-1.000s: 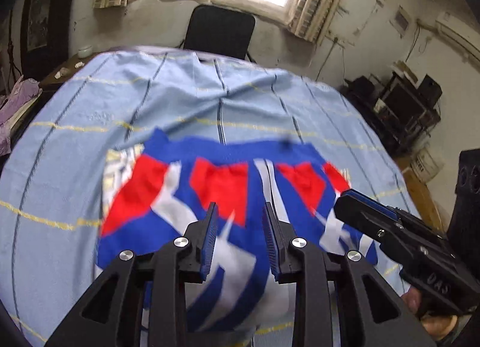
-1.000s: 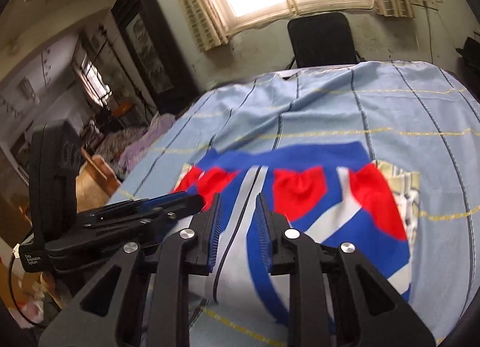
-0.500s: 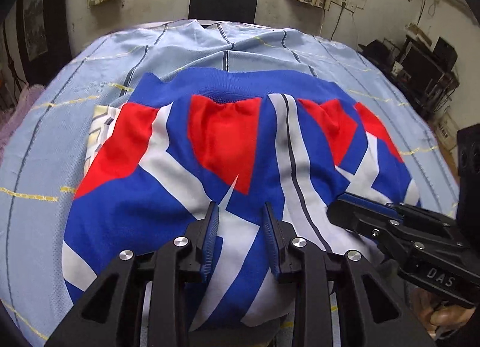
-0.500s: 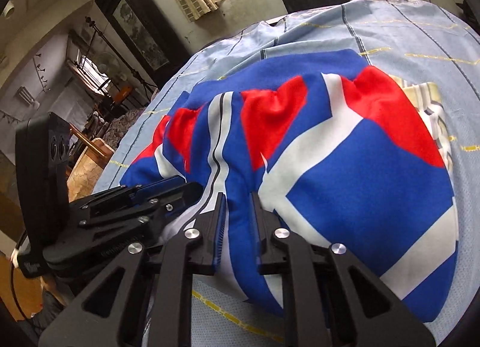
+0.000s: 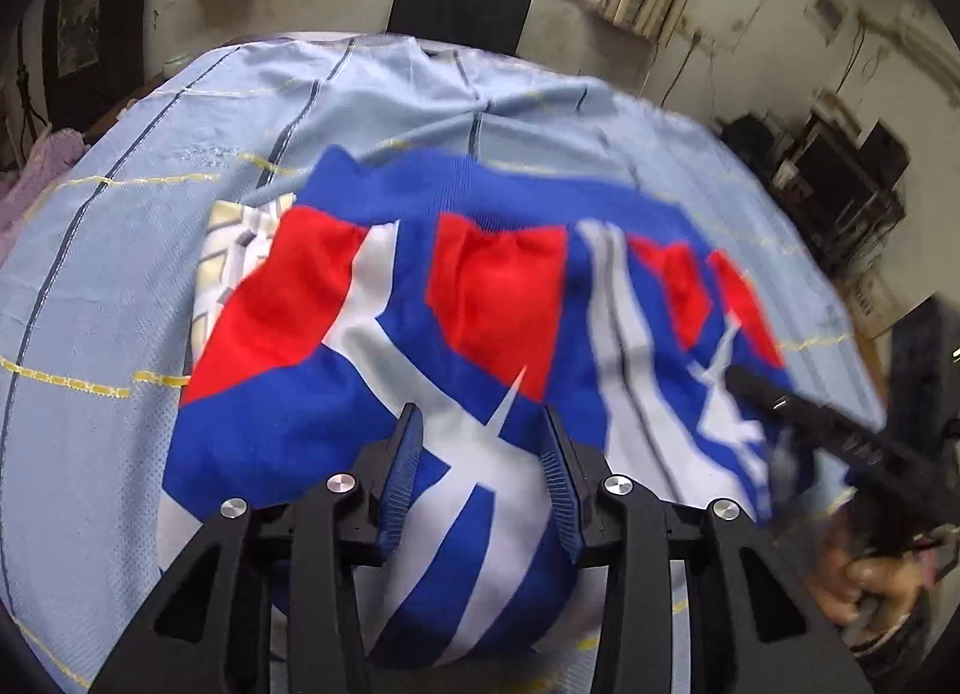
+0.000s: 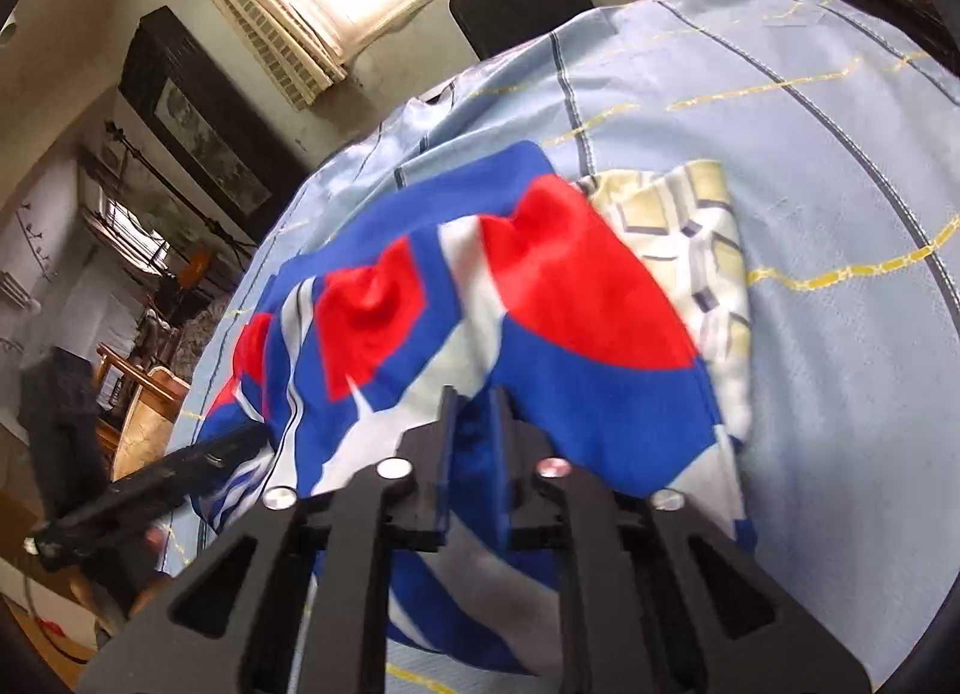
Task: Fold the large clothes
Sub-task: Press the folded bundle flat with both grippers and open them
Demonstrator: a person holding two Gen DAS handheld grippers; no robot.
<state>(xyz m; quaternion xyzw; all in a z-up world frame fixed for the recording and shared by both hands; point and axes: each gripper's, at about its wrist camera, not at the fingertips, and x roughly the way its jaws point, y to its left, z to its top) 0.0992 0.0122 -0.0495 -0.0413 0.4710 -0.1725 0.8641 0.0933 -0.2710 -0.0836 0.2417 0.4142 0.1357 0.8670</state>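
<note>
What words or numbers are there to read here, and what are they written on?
Nothing here reads clearly.
On the right gripper: a faint marking on its side, too blurred to read.
On the garment: only blue, red and white shapes, no letters.

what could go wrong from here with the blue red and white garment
1. The right gripper looks shut on only a small pinch of the garment, so the fabric may slip free.
2. The left gripper is opening over the cloth without gripping, so one side could sag unevenly.
3. The yellow patterned cloth partly underneath could get dragged along.
</note>
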